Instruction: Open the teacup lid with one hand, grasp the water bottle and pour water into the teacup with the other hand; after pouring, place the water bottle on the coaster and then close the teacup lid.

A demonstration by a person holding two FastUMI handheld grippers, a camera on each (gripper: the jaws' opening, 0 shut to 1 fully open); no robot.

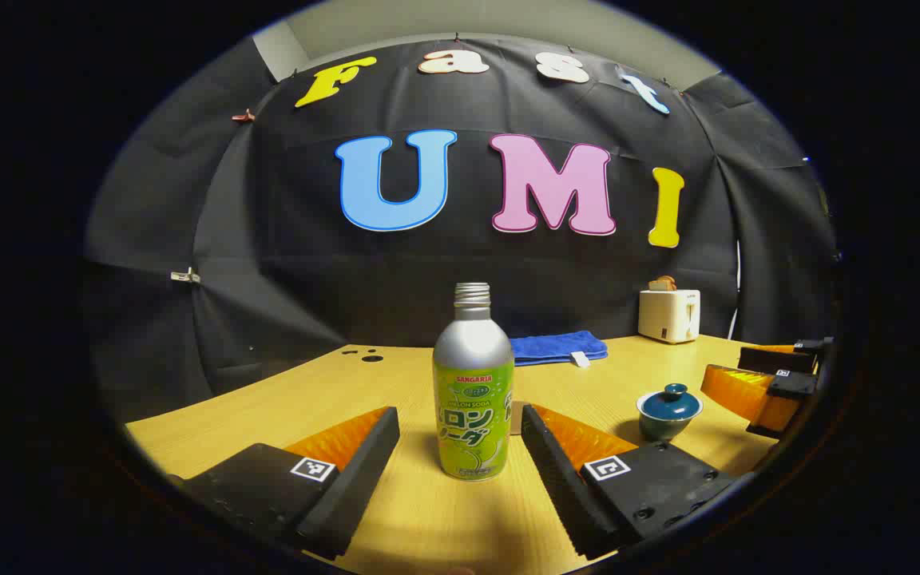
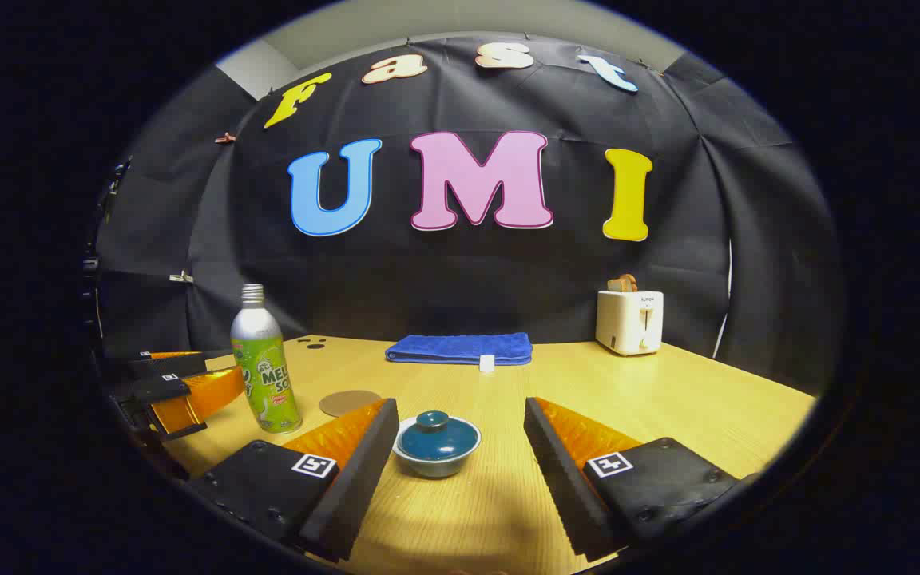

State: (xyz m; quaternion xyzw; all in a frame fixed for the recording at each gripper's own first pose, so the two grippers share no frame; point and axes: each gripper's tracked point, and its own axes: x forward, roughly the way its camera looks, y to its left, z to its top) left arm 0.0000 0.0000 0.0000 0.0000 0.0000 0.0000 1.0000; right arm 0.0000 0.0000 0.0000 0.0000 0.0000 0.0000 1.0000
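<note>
A silver and green water bottle [image 1: 473, 391] stands upright and uncapped on the wooden table, between the fingers of my open left gripper [image 1: 460, 415], untouched by either one. To its right sits the blue teacup [image 1: 669, 411] with its lid on. In the right gripper view the teacup [image 2: 437, 443] rests between the spread fingers of my open right gripper [image 2: 460, 407], closer to the left finger. The lid's knob [image 2: 434, 418] is free. A round brown coaster [image 2: 350, 402] lies just right of the bottle [image 2: 265, 367]. The left gripper [image 2: 220, 366] reaches in beside the bottle.
A folded blue towel [image 2: 460, 349] lies at the back of the table [image 2: 668, 399]. A white toaster [image 2: 629, 321] with bread in it stands at the back right. My right gripper [image 1: 727, 369] reaches in near the cup in the left gripper view.
</note>
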